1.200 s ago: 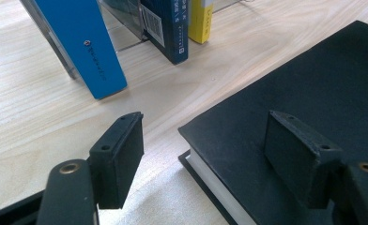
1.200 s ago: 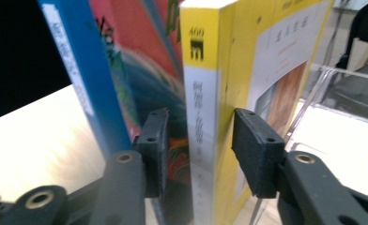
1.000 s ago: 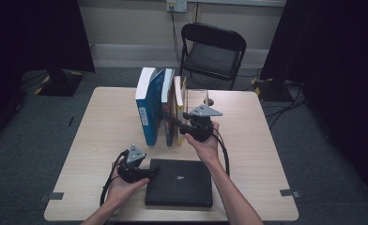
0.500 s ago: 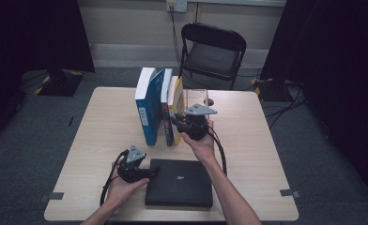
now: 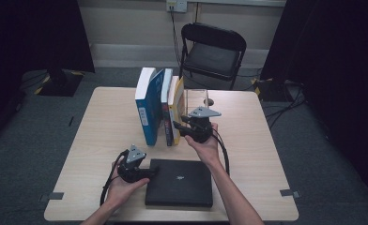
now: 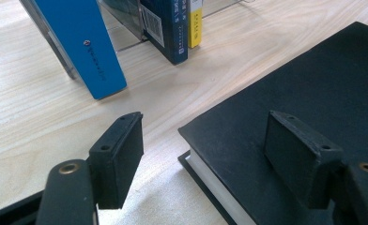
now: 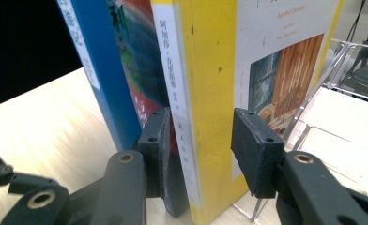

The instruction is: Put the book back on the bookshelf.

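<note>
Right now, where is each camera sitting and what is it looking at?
High view: above the person's side, looking forward and down on the table, books, black case and chair; both forearms and hands show.
Left gripper view: rides the left gripper, looking low across the table at the case corner between its open jaws.
Right gripper view: rides the right gripper, facing the yellow book that stands between its jaws.
Shared: the high and left gripper views both show the blue book.

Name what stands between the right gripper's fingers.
The yellow book's spine, in the right gripper view; the right gripper straddles it, one finger apart from its cover.
</note>
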The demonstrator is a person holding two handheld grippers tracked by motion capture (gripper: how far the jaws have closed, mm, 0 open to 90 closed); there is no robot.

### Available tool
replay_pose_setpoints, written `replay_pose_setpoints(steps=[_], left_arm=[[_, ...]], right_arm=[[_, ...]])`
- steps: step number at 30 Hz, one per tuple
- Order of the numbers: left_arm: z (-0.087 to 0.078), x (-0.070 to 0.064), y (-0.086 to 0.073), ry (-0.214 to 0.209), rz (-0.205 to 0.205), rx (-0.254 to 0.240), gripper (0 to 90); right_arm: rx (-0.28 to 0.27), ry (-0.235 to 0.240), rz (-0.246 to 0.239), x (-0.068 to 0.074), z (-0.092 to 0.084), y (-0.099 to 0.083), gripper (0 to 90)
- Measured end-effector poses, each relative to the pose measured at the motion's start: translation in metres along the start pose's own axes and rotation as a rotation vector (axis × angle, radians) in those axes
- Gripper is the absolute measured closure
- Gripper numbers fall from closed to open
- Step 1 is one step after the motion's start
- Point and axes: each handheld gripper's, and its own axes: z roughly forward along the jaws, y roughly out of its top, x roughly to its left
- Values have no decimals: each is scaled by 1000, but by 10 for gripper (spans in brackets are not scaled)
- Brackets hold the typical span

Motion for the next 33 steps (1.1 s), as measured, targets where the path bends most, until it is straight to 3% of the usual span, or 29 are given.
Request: replay_pose_setpoints(steps=[7, 10, 13, 15, 18, 19, 24, 26, 27, 30, 33], left_arm=[[-3, -3, 4, -14, -5, 42, 363], [-8, -5, 4, -33, -4, 71, 377], [-18, -10, 2, -76, -50, 66, 389], [-22, -12, 4, -71, -38, 76, 389], [-25, -15, 5, -65, -53, 77, 401], [-27, -19, 3, -83, -62, 88, 412], [-33, -21, 1, -126, -100, 71, 488], [-31, -20, 0, -117, -103, 85, 488], [-25, -18, -3, -121, -140, 102, 477], [-19, -15, -6, -127, -167, 119, 433], [-17, -14, -5, -130, -153, 119, 417]], right_arm=[[26, 37, -5, 1, -16, -12, 516], [43, 62, -2, 2, -29, -25, 478], [65, 66, 0, 0, -49, -43, 432], [71, 63, 4, -1, -60, -51, 400], [93, 63, 18, -3, -71, -65, 367], [103, 59, 13, -3, -74, -70, 359], [138, 50, 39, -5, -78, -94, 334], [146, 55, 52, -6, -77, -97, 329], [157, 63, 56, -6, -74, -104, 322], [170, 73, 53, -4, -68, -109, 313], [197, 90, 53, -1, -61, -114, 291]])
